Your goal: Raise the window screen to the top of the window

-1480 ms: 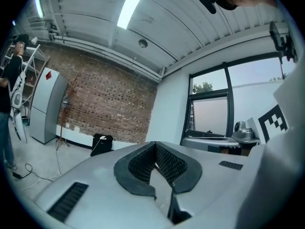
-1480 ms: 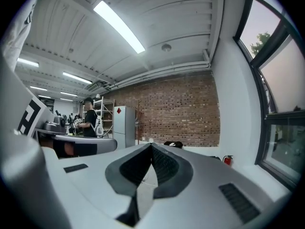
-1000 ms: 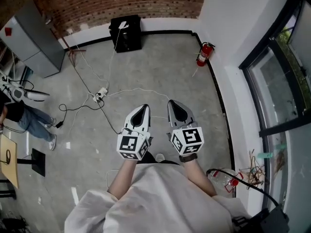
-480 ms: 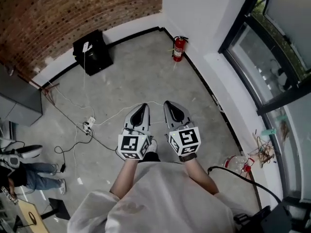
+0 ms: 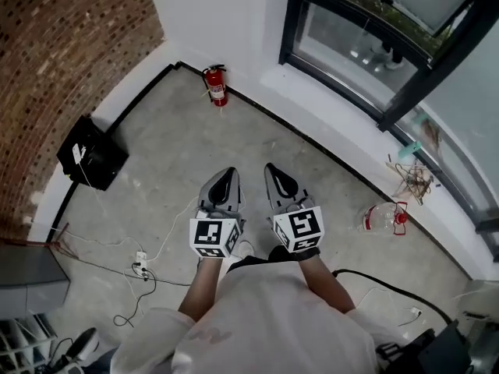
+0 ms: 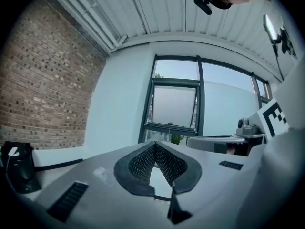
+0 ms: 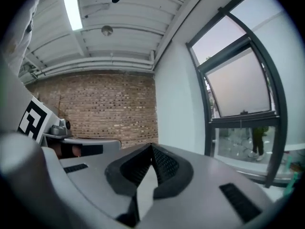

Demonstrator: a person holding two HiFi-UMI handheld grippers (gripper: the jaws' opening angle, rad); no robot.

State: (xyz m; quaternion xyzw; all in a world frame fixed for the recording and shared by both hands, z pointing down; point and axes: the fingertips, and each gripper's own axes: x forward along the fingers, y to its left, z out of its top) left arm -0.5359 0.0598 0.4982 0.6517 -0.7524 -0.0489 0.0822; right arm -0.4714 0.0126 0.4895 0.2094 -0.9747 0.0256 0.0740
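Your left gripper (image 5: 227,174) and right gripper (image 5: 276,171) are both fully closed and hold nothing. The grey translucent black-framed window screen (image 6: 174,106) is well apart from them, ahead and to your right, with its bottom bar (image 6: 172,124) running level. The right gripper is likely nearer. Close the gap first.

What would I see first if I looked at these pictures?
Probably the left gripper and right gripper, both shut and empty, side by side in the middle of the head view. Next comes the red fire extinguisher standing against the white wall, and the big black-framed window to its right.
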